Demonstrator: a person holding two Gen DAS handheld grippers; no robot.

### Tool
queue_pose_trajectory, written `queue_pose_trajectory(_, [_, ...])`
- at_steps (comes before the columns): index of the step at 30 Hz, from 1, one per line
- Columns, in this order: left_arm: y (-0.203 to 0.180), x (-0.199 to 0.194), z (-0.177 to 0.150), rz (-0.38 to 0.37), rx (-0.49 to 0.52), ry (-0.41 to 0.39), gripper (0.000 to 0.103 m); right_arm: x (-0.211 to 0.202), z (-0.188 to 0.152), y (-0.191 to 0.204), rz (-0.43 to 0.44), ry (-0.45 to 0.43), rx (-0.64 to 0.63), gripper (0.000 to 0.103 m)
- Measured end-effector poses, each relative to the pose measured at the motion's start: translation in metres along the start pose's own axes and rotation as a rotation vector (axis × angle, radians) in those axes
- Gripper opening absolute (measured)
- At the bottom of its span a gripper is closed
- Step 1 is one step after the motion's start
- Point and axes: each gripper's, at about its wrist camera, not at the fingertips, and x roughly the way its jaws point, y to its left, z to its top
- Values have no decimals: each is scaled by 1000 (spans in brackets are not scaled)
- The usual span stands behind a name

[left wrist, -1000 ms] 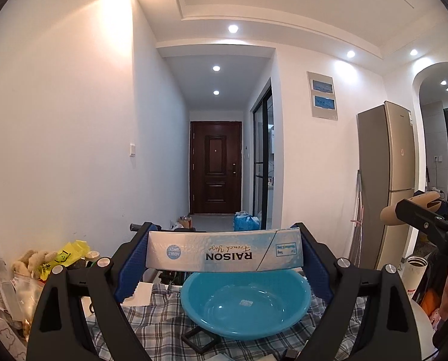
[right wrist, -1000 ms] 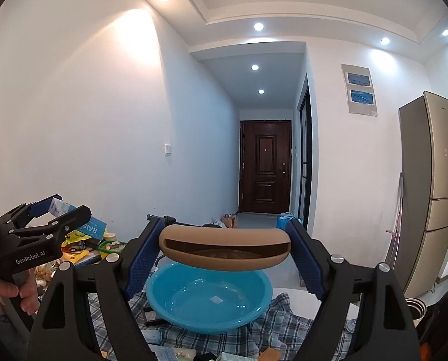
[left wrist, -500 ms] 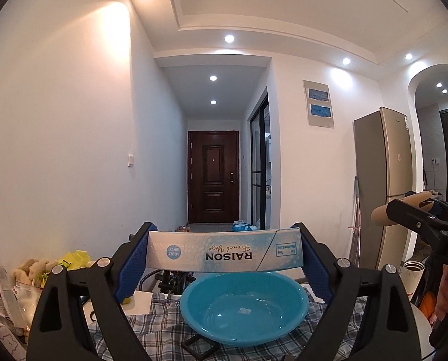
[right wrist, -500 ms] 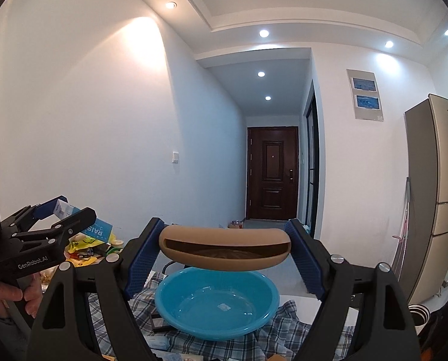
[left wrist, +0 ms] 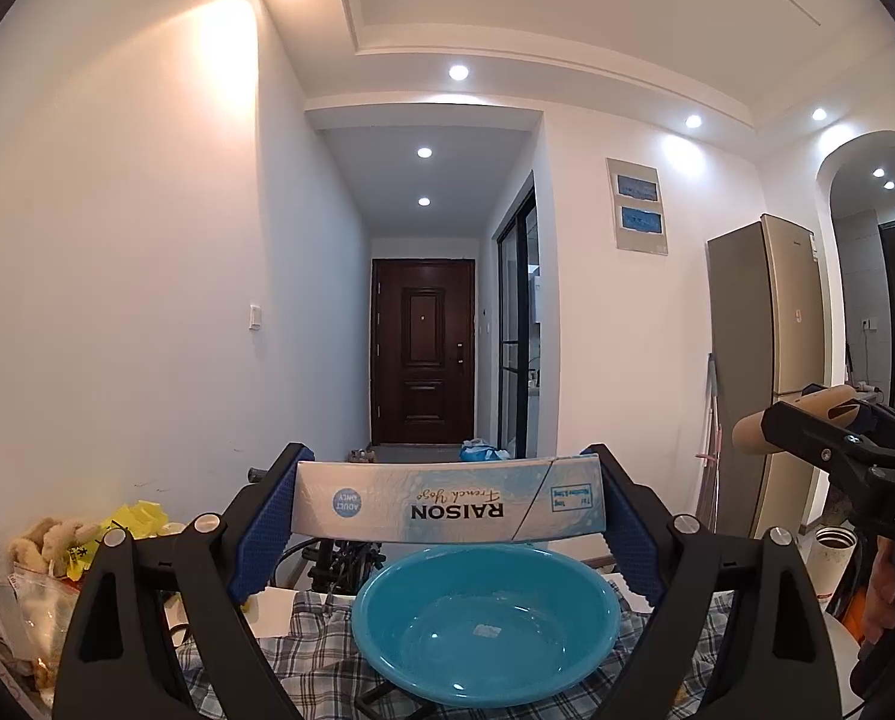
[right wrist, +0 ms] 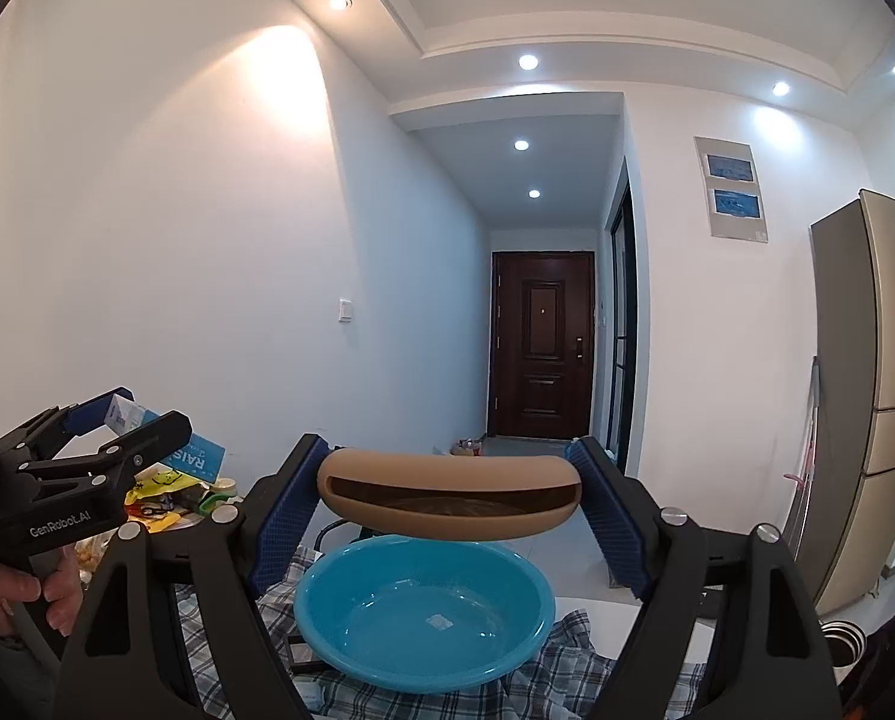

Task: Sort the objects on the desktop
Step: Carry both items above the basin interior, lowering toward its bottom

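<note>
My left gripper (left wrist: 447, 510) is shut on a pale blue RAISON box (left wrist: 447, 507), held crosswise above the near side of a blue plastic basin (left wrist: 486, 624). My right gripper (right wrist: 450, 501) is shut on a tan and brown glasses case (right wrist: 447, 501), held crosswise above the same basin (right wrist: 423, 624). The basin is empty and sits on a checked cloth (left wrist: 321, 660). The right gripper with the case shows at the right edge of the left wrist view (left wrist: 807, 426). The left gripper with the box shows at the left of the right wrist view (right wrist: 123, 426).
Snack bags and a plush toy (left wrist: 57, 546) are piled at the left of the table. A steel flask (left wrist: 834, 558) stands at the right. A tall fridge (left wrist: 765, 372) and a hallway with a dark door (left wrist: 423, 348) lie beyond.
Both grippers have tilted upward a little, so the basin sits lower in both views. Each still holds its object.
</note>
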Motion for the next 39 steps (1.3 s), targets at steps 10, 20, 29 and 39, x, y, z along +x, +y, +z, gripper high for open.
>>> queue_pose_trajectory(10, [13, 52, -11, 10, -33, 37, 91, 53, -13, -3, 19, 29, 13, 81])
queue_pose_trajectory(20, [14, 104, -12, -2, -41, 1, 91, 100, -17, -20, 20, 18, 60, 81])
queue_pose_trajectory(29, [27, 127, -24, -9, -96, -10, 91, 118, -23, -25, 10, -8, 99, 81])
queue_pose_trajectory(39, [35, 153, -41, 6, -109, 52, 91, 141, -41, -35, 2, 42, 120, 81])
